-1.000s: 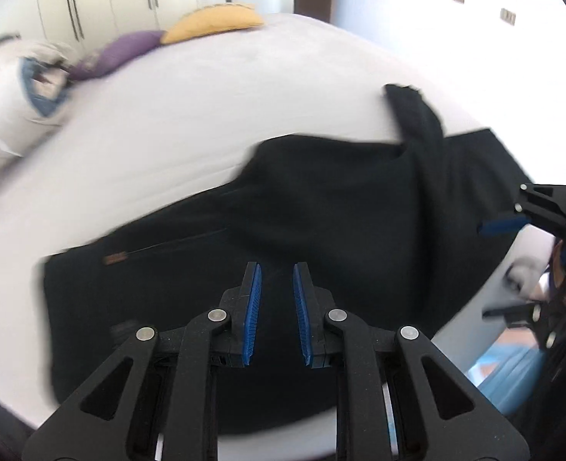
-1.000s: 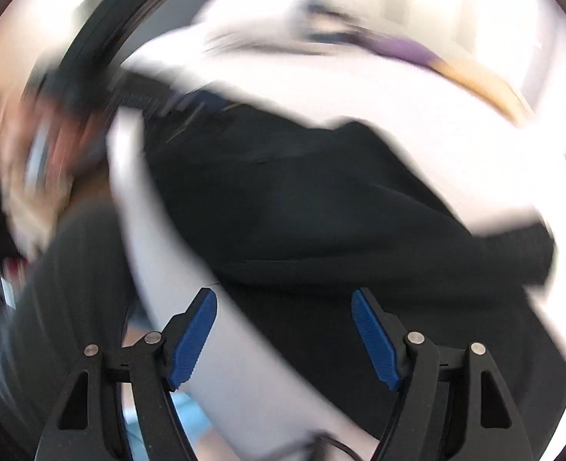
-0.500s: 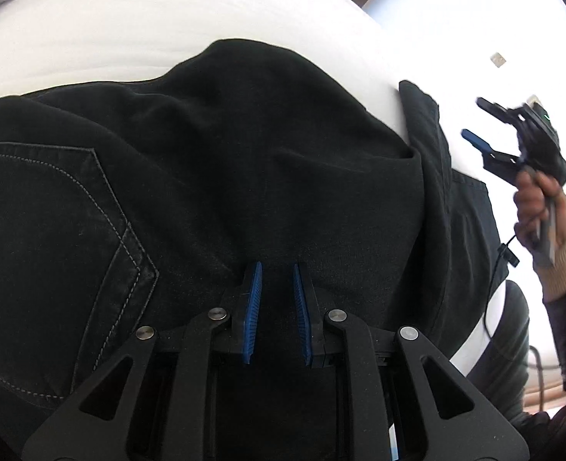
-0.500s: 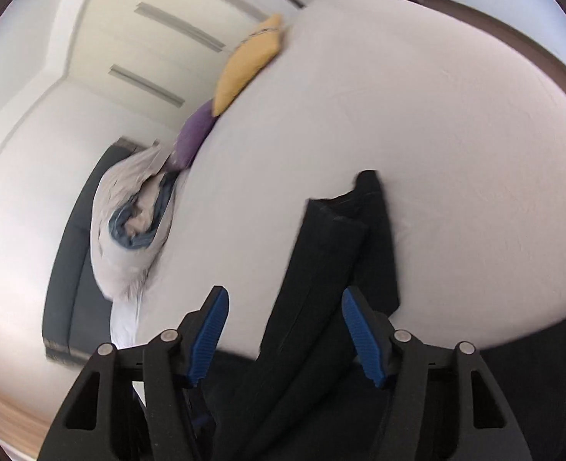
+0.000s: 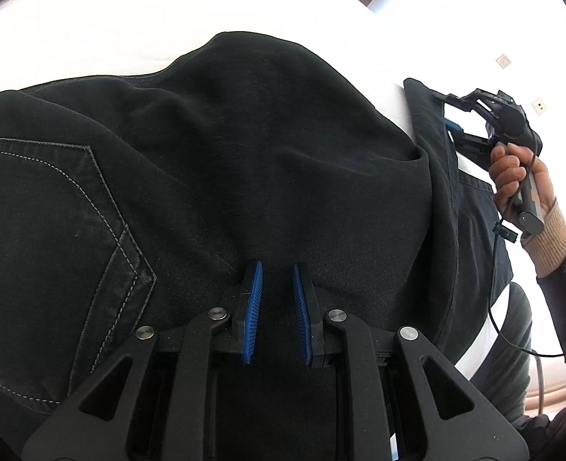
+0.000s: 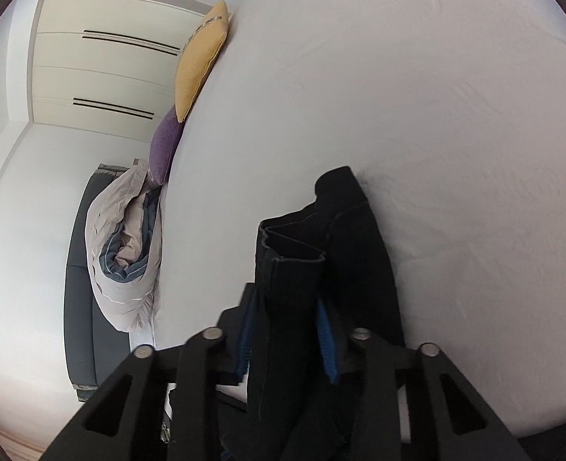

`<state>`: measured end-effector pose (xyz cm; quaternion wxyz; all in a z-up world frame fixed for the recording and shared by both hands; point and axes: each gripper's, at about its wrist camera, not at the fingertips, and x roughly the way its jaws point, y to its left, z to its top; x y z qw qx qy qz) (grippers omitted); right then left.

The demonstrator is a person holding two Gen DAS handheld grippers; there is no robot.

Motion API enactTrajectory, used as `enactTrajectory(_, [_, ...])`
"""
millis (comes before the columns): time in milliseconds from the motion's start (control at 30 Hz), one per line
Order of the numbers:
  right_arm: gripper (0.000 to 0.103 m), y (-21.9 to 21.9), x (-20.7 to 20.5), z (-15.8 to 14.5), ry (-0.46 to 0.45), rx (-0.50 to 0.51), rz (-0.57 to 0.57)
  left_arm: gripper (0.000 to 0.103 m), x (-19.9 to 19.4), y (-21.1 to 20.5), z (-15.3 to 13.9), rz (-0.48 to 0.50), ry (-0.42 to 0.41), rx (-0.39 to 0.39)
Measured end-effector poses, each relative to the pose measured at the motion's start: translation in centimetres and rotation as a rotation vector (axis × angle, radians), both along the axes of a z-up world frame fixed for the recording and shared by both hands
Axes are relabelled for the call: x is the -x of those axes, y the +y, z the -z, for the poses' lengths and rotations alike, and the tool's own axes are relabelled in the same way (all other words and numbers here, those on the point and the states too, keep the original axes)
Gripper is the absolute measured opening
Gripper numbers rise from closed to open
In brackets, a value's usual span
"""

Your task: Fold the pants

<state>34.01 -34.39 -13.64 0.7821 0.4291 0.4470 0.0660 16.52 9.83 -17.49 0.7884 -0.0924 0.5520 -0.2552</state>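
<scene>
One pair of black pants [image 5: 244,161] is spread on the white bed [image 5: 91,30], filling the left wrist view; one back pocket [image 5: 52,230] is seen at 9 o'clock. The left gripper [image 5: 276,269] is set nearly closed, a narrow gap between its two blue pads; whether cloth is pinched cannot be told. The right gripper [image 6: 288,307], seen at 3 o'clock in a hand [image 5: 513,169], is closing on the leg ends [image 6: 294,269], which stand between its pads. Two cushions are counted at 11 o'clock: one yellow [image 6: 202,61], one purple [image 6: 166,146]. One rolled duvet [image 6: 125,253] lies below them.
</scene>
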Motion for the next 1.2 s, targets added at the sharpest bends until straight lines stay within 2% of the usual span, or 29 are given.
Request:
enactTrajectory(33, [0.011, 0.2, 0.1, -0.1, -0.007, 0.010, -0.012, 0.016, 0.1, -0.1, 0.0, -0.001, -0.001, -0.002])
enactTrajectory(167, [0.007, 0.6, 1.1, -1.9, -0.062, 0.071, -0.029, 0.016, 0.4, 0.0, 0.0, -0.006, -0.005, -0.007])
enactTrajectory(267, [0.006, 0.5, 2.9, -4.3, -0.115, 0.131, -0.020, 0.016, 0.6, -0.3, 0.1, -0.011, -0.005, -0.010])
enactTrajectory(400, [0.006, -0.6, 8.7, -8.2, -0.196, 0.202, 0.030, 0.016, 0.9, -0.8, 0.1, -0.015, -0.005, -0.025])
enactTrajectory(500, [0.005, -1.8, 13.7, -9.4, -0.204, 0.224, 0.079, 0.016, 0.9, -1.3, -0.1, -0.013, -0.004, -0.040])
enactTrajectory(600, [0.005, -3.9, 19.9, -9.2, -0.175, 0.249, 0.138, 0.017, 0.9, -1.7, -0.2, -0.010, 0.000, -0.050])
enactTrajectory(800, [0.005, -5.7, 27.5, -5.8, -0.062, 0.237, 0.244, 0.017, 0.6, -2.9, -0.5, -0.019, 0.008, -0.072])
enactTrajectory(967, [0.004, -6.8, 29.9, -2.3, 0.011, 0.189, 0.299, 0.017, 0.4, -3.7, -0.6, -0.027, 0.014, -0.087])
enactTrajectory(1200, [0.003, -6.8, 31.1, -3.2, -0.009, 0.185, 0.304, 0.017, 0.3, -5.4, -1.5, -0.033, 0.004, -0.151])
